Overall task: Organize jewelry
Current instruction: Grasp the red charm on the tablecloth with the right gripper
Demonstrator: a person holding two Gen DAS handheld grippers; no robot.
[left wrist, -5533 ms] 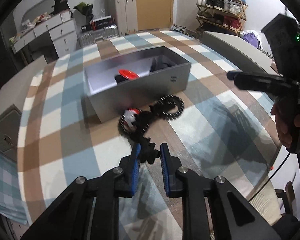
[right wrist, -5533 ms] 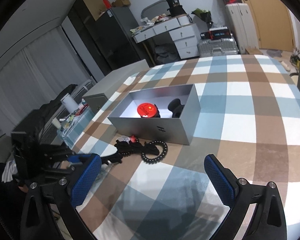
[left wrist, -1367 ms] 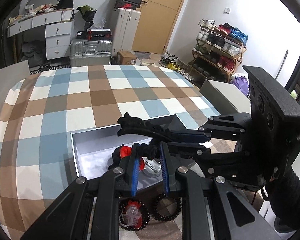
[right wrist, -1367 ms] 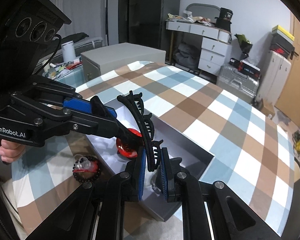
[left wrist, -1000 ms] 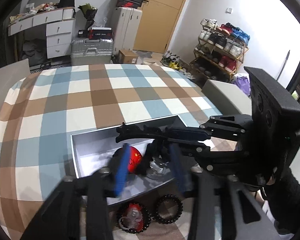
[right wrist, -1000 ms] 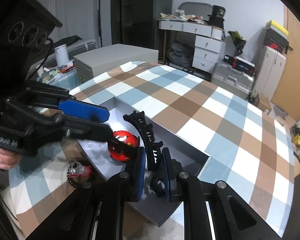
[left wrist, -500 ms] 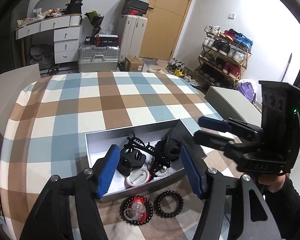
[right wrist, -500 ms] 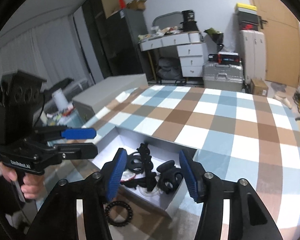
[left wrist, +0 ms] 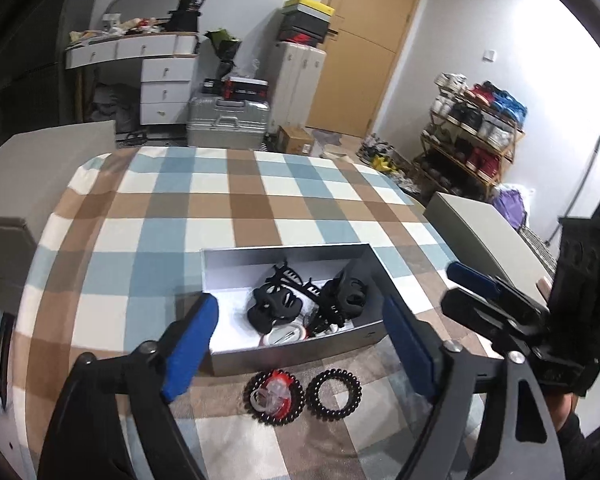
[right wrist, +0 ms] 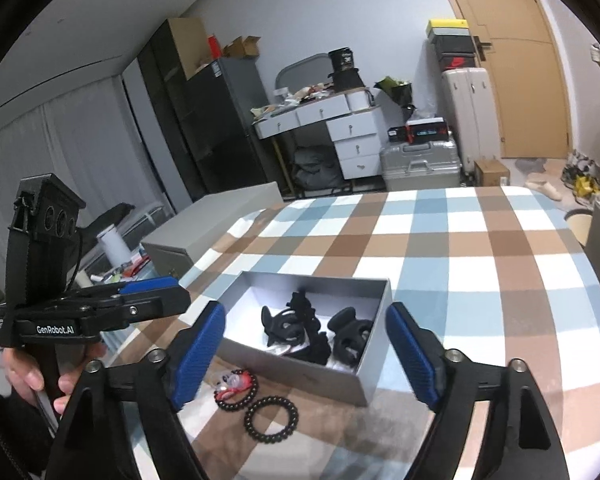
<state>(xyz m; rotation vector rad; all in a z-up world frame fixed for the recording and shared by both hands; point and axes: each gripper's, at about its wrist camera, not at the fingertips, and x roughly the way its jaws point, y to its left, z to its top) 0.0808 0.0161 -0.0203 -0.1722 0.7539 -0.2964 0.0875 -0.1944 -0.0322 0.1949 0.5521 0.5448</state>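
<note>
A silver box [left wrist: 284,354] sits on the checked tablecloth [left wrist: 260,184]. Black hair claws [left wrist: 278,302] lie piled inside it, seen in the right wrist view as hair claws [right wrist: 310,328] in the box [right wrist: 300,368]. In front of the box lie a black bead bracelet with a red and clear piece [left wrist: 275,392] and a plain black bead bracelet [left wrist: 333,391]. My left gripper [left wrist: 298,302] hangs above and short of the box. Its jaws are opening, with nothing held. My right gripper [right wrist: 305,312] is likewise opening wide and empty, off the box's right end.
A grey cabinet [left wrist: 476,236] stands past the table's right side and another grey cabinet [left wrist: 40,168] at the left. A person's hand [right wrist: 24,376] grips the left tool. Suitcases, a drawer desk and a shoe rack stand farther back.
Both grippers were shut on one long black hair claw over the box. They have let it go and spread wide, and it now lies in the box. Both have drawn back.
</note>
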